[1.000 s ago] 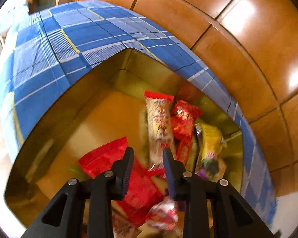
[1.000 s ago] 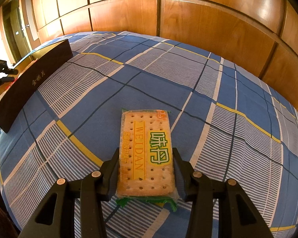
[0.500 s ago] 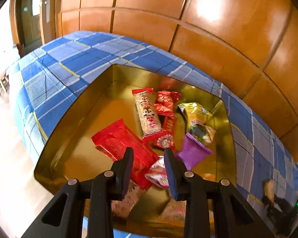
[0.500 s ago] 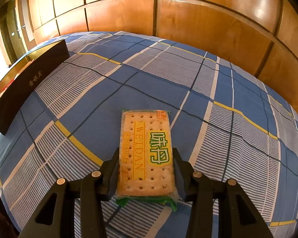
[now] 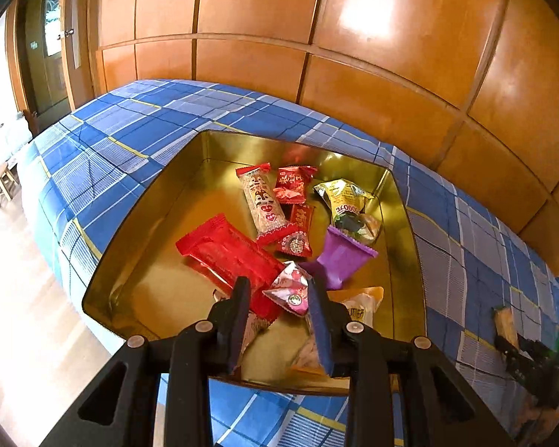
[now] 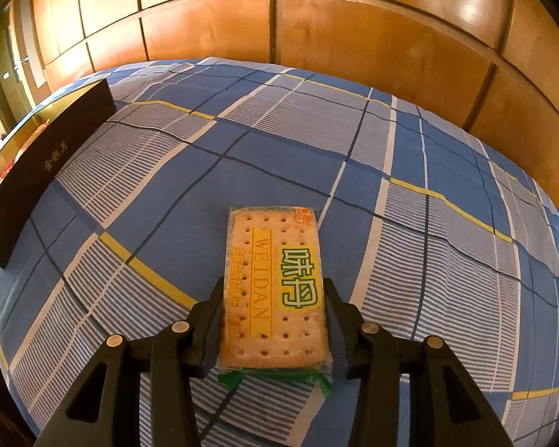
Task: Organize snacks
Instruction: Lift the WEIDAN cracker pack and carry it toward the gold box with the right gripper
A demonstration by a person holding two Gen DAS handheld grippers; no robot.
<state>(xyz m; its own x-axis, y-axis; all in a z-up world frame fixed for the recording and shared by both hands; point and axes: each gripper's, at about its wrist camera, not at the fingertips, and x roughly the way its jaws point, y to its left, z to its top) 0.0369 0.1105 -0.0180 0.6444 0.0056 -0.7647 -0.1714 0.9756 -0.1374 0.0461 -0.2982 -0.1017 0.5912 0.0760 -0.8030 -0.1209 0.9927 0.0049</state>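
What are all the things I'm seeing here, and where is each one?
gold tray: one, gold inside and dark outside, on the bedspread.
wrapped snacks: about nine, mostly red, also yellow, purple, pink and orange, loose in the tray.
cracker pack: one, tan with a yellow-green label, flat on the bedspread between the right fingers.
bedspread: one, blue plaid with yellow lines.
wall panels: orange-brown wood, behind the bed.
left gripper: black, open above the tray.
right gripper: black, straddling the cracker pack; contact unclear.
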